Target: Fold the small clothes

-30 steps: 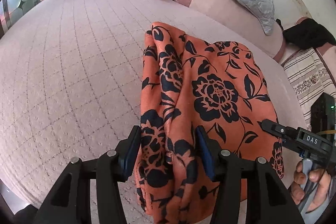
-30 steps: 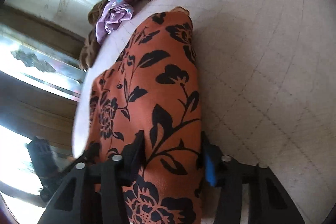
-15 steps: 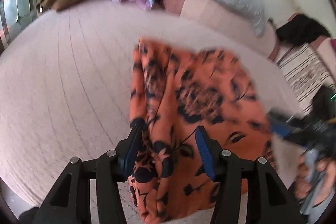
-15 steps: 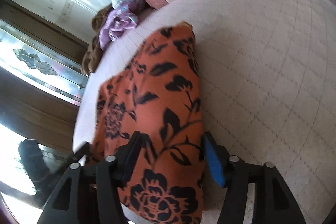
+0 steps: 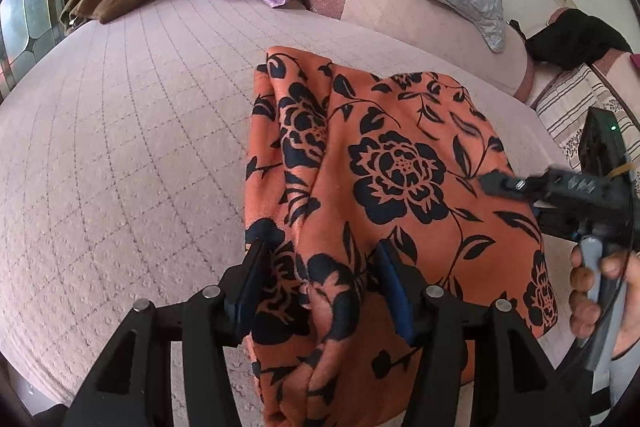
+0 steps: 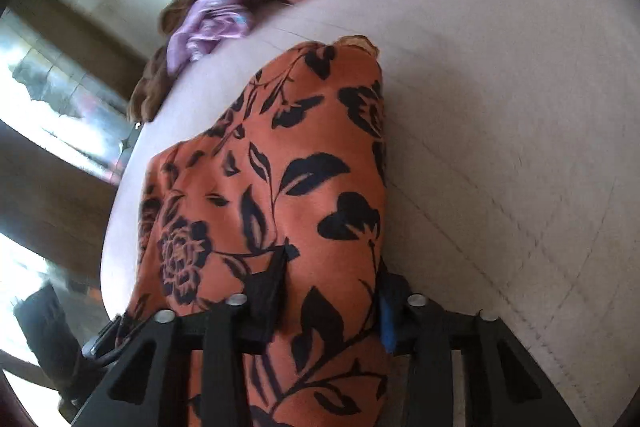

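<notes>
Now the orange floral garment (image 5: 400, 187) sits a bit lower and nearer vs a sec ago, both near corners still bracketed, so the fold is at the pick-up stage, not yet carried over. It lies on the bed (image 5: 120, 147), bunched ridge at 11 o'clock, near hem draping off the edge at 6. Left gripper (image 5: 320, 291): jaws about half spread, opening slightly, cloth between them. Right gripper (image 6: 332, 299): jaws closing round the right corner; can't tell if the pads bite yet.
</notes>
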`<state>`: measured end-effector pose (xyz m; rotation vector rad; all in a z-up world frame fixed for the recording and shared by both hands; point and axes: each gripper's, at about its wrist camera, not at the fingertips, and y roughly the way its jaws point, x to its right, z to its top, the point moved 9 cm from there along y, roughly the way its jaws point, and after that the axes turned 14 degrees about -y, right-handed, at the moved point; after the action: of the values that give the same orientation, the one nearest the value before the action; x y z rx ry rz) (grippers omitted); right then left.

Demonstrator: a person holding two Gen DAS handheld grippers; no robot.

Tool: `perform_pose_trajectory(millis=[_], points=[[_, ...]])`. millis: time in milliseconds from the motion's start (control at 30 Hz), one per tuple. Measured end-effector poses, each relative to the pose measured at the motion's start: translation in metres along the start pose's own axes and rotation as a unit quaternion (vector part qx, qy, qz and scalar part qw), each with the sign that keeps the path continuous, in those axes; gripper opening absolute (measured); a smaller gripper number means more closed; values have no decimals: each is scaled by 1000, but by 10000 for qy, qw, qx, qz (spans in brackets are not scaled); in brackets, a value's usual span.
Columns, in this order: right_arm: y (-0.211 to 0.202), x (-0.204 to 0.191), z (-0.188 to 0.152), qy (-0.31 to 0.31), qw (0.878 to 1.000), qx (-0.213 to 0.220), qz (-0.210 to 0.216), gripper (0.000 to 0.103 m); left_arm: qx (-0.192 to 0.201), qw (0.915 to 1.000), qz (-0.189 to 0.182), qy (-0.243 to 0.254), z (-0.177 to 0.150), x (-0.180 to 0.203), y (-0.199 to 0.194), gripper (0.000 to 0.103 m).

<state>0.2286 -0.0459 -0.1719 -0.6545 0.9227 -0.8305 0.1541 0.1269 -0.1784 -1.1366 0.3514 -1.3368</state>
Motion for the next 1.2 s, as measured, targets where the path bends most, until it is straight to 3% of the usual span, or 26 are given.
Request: perform_pose_trajectory(millis=[167,200,300,333,367,433,500,600,667,700,833,900,933,967,1033,1067,1200], points=[[-22,-2,24,241,9975,511,430,80,8,9999,-107,-42,-1,-2,0,57],[-22,2,30,335,9967,568,463,81,9,9999,-110,-28,-1,-2,0,57],[9,24,44,785,9949,272,576,79,-18,9998,-186,-67,0,-7,0,57],[20,25,44,867,9936,129,708,52,-27,9997,-208,-81,1,-7,1,57],[28,22,44,897,9925,38,829,46,-30,9997,-227,-93,1,-8,1,57],[17,9,48,580,9963,179,601,37,-19,9996,-250,-92,1,-10,1,58],[2,1,50,231,9986,420,235,37,-14,9997,-252,-72,1,-10,2,59],[20,23,37,626,9979,72,121,44,-13,9997,-249,-77,1,-12,1,59],[9,16,37,666,9972,233,240,61,-39,9995,-246,-184,2,-17,-3,59],[3,10,36,533,9980,268,229,64,-60,9991,-277,-308,4,-20,-7,58],[-30,-12,20,-32,9994,329,42,67,5,9916,-947,-879,11,-27,-34,56],[-40,-19,-1,-134,9995,271,71,71,-165,9900,-980,-1004,4,-33,-30,56],[-40,-21,-13,-172,9997,190,60,71,-402,9898,-831,-1084,-4,-39,-21,40],[-36,-23,-26,-184,9998,54,108,72,-612,9884,-823,-1123,-14,-42,-13,35],[-31,-25,-44,-262,9996,-62,131,67,-585,9867,-938,-1194,-15,-44,-15,29],[-27,-25,-52,-298,9994,-110,165,62,-609,9862,-958,-1206,-13,-42,-17,28],[-25,-21,-56,-181,9996,-58,197,60,-513,9905,-897,-907,1,-30,-36,30]])
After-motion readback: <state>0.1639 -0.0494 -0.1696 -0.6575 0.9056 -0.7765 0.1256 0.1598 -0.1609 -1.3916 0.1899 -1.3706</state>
